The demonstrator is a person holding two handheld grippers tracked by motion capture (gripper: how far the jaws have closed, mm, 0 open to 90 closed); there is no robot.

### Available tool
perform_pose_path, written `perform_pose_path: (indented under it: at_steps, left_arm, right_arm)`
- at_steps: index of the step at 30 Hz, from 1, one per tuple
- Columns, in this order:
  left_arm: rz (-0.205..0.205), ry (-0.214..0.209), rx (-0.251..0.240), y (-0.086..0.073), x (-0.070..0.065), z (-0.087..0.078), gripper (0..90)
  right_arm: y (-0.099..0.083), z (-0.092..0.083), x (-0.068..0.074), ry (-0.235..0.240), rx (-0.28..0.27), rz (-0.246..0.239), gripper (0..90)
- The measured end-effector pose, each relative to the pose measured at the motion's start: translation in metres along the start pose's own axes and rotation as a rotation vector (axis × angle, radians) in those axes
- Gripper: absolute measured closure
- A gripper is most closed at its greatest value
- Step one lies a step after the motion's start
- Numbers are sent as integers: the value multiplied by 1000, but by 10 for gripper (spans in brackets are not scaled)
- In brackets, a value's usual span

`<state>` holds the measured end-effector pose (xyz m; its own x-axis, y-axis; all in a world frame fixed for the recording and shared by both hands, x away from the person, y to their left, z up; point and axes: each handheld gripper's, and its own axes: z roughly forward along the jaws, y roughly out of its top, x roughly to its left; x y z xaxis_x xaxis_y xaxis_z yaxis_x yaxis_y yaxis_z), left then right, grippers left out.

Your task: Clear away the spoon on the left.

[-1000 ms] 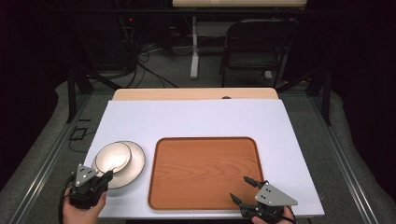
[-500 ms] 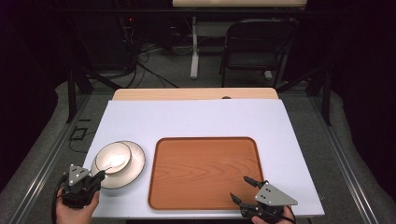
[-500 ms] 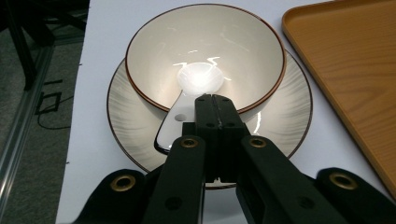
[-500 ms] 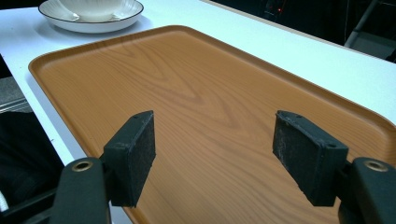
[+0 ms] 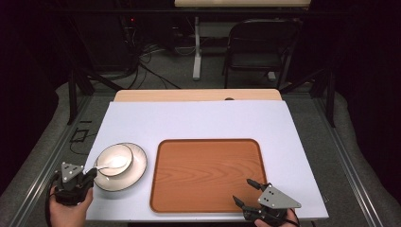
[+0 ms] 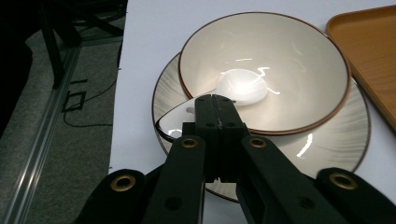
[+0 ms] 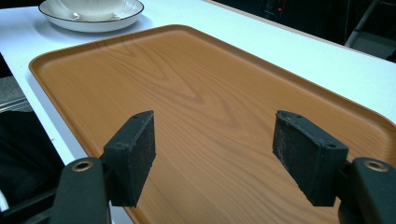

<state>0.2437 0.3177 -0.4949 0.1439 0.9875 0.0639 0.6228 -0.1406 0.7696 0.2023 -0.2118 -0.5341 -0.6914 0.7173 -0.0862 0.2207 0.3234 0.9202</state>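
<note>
A cream bowl [image 5: 106, 155] with a brown rim stands on a striped plate [image 5: 135, 171] at the table's left. A white spoon [image 5: 116, 163] lies in the bowl, its handle pointing to my left gripper [image 5: 91, 177]. In the left gripper view the spoon [image 6: 243, 86] rests in the bowl [image 6: 289, 56], and my left gripper [image 6: 213, 100] is shut, pads together with no gap, its tips over the spoon's handle. My right gripper [image 5: 242, 191] stands open over the front right of the wooden tray [image 5: 208, 170]. Nothing is between its jaws in the right gripper view [image 7: 215, 140].
The white tabletop [image 5: 198, 120] ends just left of the plate [image 6: 327, 135], with a metal rail [image 5: 33, 194] and floor beyond. The tray [image 7: 196, 79] lies bare in the middle. A folding chair [image 5: 260, 47] and cables stand behind the table.
My left gripper has drawn back to the left and slightly toward the table's corner, away from the plate. The right gripper has kept still.
</note>
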Motion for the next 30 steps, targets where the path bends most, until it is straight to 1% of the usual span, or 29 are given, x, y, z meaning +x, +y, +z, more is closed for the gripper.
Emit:
perform_pose_path:
  at_steps: [4,9,13,23,30]
  left_arm:
    - [-16,12,1,3,5,5,900]
    - [-10,20,-4,6,6,4,900]
    - [-16,29,-1,7,10,5,900]
    - [-56,39,7,9,20,20,900]
    - [-90,33,-3,10,23,22,889]
  right_arm:
    - [0,0,0,0,1,1,297]
    - [0,0,0,1,-1,5,297]
    - [0,0,0,2,1,-2,298]
    - [0,0,0,1,0,-2,298]
    - [0,0,0,1,-1,1,298]
